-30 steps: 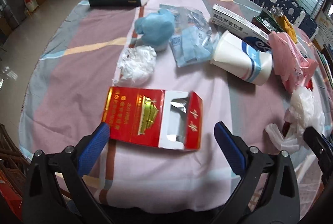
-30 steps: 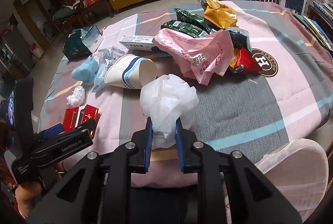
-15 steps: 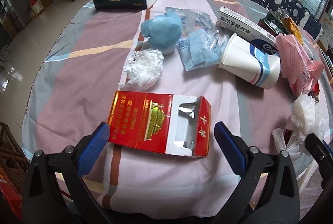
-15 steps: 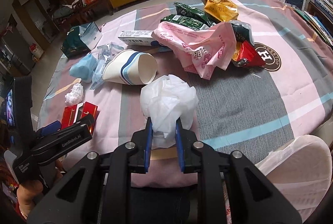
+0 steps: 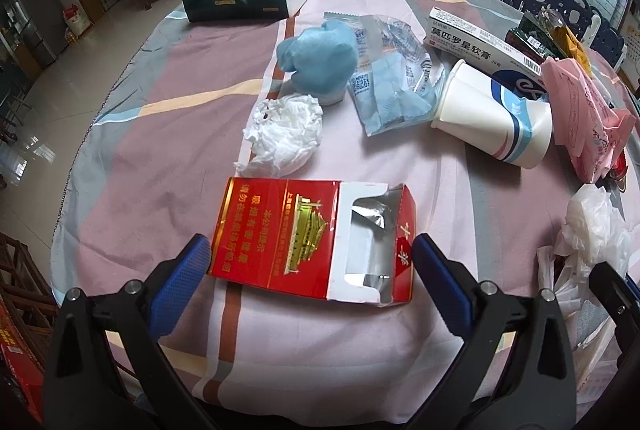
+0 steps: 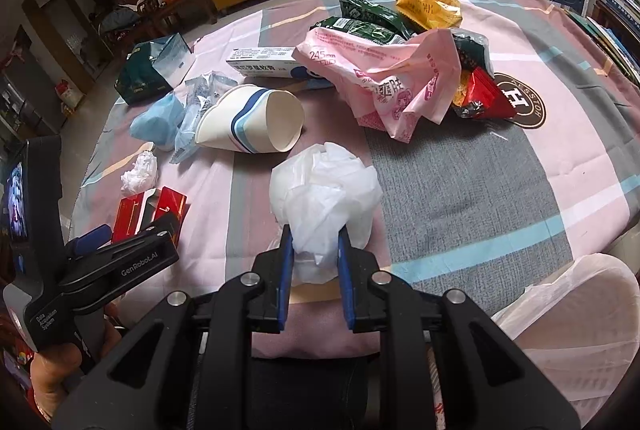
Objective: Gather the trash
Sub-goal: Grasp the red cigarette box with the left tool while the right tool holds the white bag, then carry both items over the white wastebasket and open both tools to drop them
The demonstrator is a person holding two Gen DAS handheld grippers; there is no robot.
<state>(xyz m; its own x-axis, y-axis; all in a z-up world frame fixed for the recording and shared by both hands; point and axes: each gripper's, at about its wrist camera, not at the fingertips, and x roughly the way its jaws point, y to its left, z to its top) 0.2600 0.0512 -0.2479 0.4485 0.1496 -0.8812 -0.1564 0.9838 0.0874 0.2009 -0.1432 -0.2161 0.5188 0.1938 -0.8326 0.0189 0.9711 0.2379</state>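
Lying sideways, paper cup (image 6: 256,120) showing bare white inside.

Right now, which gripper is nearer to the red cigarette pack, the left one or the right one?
Left. The left gripper is open, a finger on each side of the red cigarette pack. The right gripper is off to its right, shut on a crumpled white plastic bag.

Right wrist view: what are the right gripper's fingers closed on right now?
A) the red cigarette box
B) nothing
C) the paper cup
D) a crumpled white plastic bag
D: the right gripper has its blue fingers pinching the crumpled white plastic bag, while the paper cup and red cigarette box lie on the tablecloth.
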